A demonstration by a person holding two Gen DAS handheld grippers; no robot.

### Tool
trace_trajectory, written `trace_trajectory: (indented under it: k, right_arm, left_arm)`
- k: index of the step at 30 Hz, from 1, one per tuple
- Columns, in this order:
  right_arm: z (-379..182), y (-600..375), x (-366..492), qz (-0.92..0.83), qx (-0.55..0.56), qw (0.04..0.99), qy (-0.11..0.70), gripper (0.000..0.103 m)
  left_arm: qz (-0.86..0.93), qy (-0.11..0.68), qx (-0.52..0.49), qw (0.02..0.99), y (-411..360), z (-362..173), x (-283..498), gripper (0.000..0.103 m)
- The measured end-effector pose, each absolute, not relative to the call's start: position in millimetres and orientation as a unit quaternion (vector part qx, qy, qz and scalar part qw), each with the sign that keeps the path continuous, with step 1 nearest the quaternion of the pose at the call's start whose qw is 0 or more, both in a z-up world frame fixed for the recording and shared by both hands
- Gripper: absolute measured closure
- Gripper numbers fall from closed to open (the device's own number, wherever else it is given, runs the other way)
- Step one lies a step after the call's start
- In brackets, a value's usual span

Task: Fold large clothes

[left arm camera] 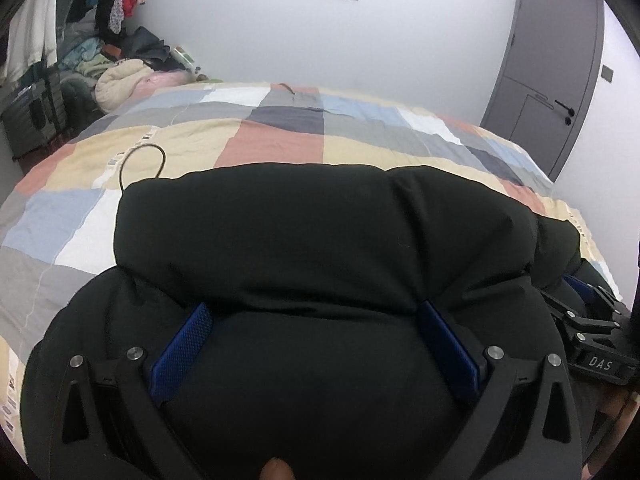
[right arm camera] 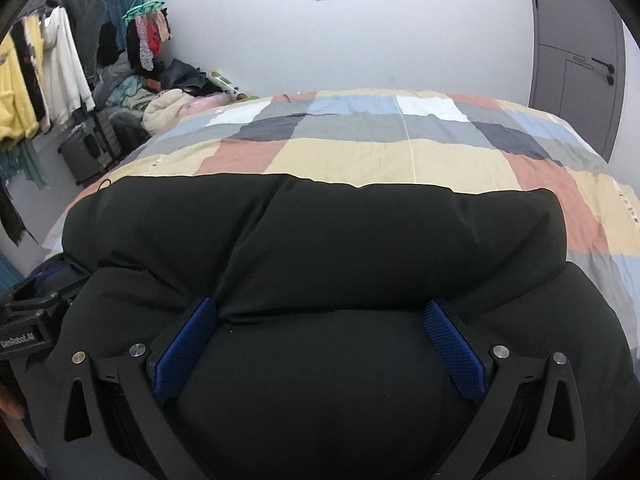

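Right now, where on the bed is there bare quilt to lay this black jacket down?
Bare patchwork quilt runs from the black jacket to the wall, and on toward the grey door. The far left corner is crowded by a clothes pile, and a thin black cord lies left of the jacket. Both grippers, left gripper and right gripper, straddle padded folds.

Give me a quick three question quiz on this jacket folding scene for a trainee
1. True or false: the black padded jacket lies on a checked bedspread.
2. Which best describes the left gripper? A) fingers spread wide around a bulge of jacket B) pinched shut on a sleeve C) off the jacket
3. Fill in: on the bedspread beyond the jacket's far left corner lies a thin black ____.

Key: 1 true; 2 A; 3 cord
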State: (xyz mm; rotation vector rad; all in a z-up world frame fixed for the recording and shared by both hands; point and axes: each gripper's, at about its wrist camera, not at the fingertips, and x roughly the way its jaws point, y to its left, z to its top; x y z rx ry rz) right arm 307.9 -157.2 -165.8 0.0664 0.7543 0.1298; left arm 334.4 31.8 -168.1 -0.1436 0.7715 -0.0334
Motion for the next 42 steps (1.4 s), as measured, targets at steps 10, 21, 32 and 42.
trace_trajectory:
  k: [10, 21, 32, 42]
  right_arm:
    - [-137.3, -190.8, 274.9, 0.094, 0.055, 0.928, 0.357, 0.0]
    - [-153.7, -234.2, 258.1, 0.069, 0.067, 0.921, 0.378, 0.0]
    - [-176.9, -229.7, 259.5, 0.071, 0.06, 0.92, 0.381, 0.0]
    - [-173.6, -234.8, 253.6, 0.067, 0.064, 0.921, 0.379, 0.0]
  left_arm:
    - [-0.011, 0.369, -0.083, 0.926, 62.6, -146.6, 306.8, 0.0]
    - [0.025, 0.394, -0.051, 0.917, 96.2, -168.4, 297.8, 0.0]
    - [0.023, 0.395, -0.038, 0.918, 91.4, -179.9, 299.3, 0.0]
    - [0.034, 0.39, -0.026, 0.92, 87.5, -175.3, 287.8, 0.0]
